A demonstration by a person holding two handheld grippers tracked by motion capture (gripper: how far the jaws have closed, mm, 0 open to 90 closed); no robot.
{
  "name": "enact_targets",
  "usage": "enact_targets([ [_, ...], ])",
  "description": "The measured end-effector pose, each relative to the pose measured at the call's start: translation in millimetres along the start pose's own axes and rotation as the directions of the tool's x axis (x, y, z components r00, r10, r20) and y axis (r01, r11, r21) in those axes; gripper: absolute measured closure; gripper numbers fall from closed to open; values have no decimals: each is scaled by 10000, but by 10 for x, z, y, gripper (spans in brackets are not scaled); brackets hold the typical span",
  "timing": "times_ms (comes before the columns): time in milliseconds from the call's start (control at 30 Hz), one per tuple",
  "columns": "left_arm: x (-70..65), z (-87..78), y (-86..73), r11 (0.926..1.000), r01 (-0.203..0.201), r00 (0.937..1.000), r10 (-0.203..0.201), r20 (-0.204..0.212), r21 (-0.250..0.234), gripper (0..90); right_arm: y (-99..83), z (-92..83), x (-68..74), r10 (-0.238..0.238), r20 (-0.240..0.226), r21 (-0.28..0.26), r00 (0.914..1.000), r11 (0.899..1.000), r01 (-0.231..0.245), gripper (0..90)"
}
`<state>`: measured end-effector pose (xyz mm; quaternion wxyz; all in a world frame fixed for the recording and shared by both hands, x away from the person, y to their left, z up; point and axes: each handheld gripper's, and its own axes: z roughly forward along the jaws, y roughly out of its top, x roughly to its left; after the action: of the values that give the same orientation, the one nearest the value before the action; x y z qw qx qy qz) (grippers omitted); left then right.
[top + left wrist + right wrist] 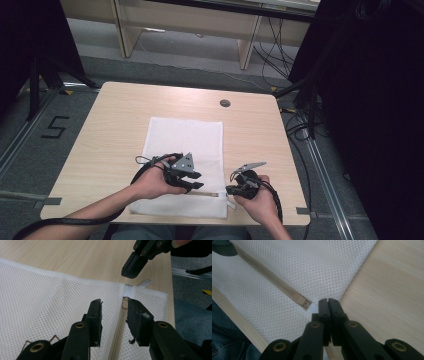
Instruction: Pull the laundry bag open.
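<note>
From the high view, the white mesh bag (184, 165) is seen flat on the counter (110, 130), its zipper partly hidden by both hands. In the left gripper view, the left gripper (113, 312) is held open, astride the zipper (120, 327). In the right gripper view, the right gripper (328, 301) is seen closed on the white tab (313, 307) beside the zipper's end.

One mark can be read: a large black figure "5" (54, 127) laid out on the grey floor (30, 165) to the left of the desk (115, 115) in the high view. The two gripper views carry no readable text, label or brand.
</note>
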<state>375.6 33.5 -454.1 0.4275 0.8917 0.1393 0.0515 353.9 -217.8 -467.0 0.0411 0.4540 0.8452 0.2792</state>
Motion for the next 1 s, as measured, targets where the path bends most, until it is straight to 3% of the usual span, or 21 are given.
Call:
enact_targets([
  [33, -2, 21, 6, 10000, -14, 10000, 14, -29, -6, 637, 5, 7, -17, -193, 22, 6, 9998, 9998, 193, 900],
  [67, -2, 30, 10, 10000, -16, 10000, 16, 0, 10, 631, 6, 4, 1, 26, -55, 192, 10000, 9998, -25, 900],
  [267, -13, 104, 33, 9999, -137, 9999, 137, 50, 11, 620, 16, 63, 39, -108, 22, 581, 9999, 9983, 106, 900],
  [300, -13, 114, 34, 9999, -138, 9999, 137, 52, 37, 619, 22, 77, 23, -440, -79, 408, 9990, 9982, 443, 900],
  [400, -12, 137, 25, 9998, -173, 9998, 173, 15, 122, 610, 32, 74, 31, -436, -126, 465, 9990, 9979, 442, 900],
  [467, -5, 155, 21, 9994, -317, 9995, 318, -72, 126, 586, 36, 69, 44, -146, -38, 671, 9999, 9976, 148, 900],
  [533, -14, 181, 21, 9997, -238, 9996, 240, -125, 95, 573, 38, 87, 22, -465, -156, 519, 9988, 9975, 472, 900],
  [633, -39, 221, 26, 9995, -306, 9995, 306, -39, 122, 571, 29, 101, 33, -188, -107, 770, 9998, 9968, 195, 900],
  [667, -48, 238, 26, 9993, -346, 9994, 346, 19, 120, 571, 28, 115, 24, -408, -181, 651, 9990, 9970, 419, 900],
  [733, -62, 260, 20, 9994, -302, 9995, 302, 51, 157, 572, 26, 134, 30, -417, -194, 698, 9989, 9966, 429, 900],
  [767, -54, 270, 23, 9987, -476, 9988, 475, 67, 196, 573, 25, 139, 27, -433, -207, 739, 9988, 9963, 448, 900],
  [833, -61, 284, 21, 9992, -333, 9994, 332, 75, 222, 577, 21, 154, 18, -421, -115, 757, 9990, 9962, 428, 900],
  [933, -64, 306, 24, 9992, -326, 9994, 322, 138, 239, 587, 13, 147, 34, -121, 30, 899, 9999, 9959, 117, 900],
  [1000, -52, 308, 23, 9978, -564, 9983, 559, 147, 346, 593, 8, 150, 36, -109, 36, 896, 9999, 9959, 105, 900],
])
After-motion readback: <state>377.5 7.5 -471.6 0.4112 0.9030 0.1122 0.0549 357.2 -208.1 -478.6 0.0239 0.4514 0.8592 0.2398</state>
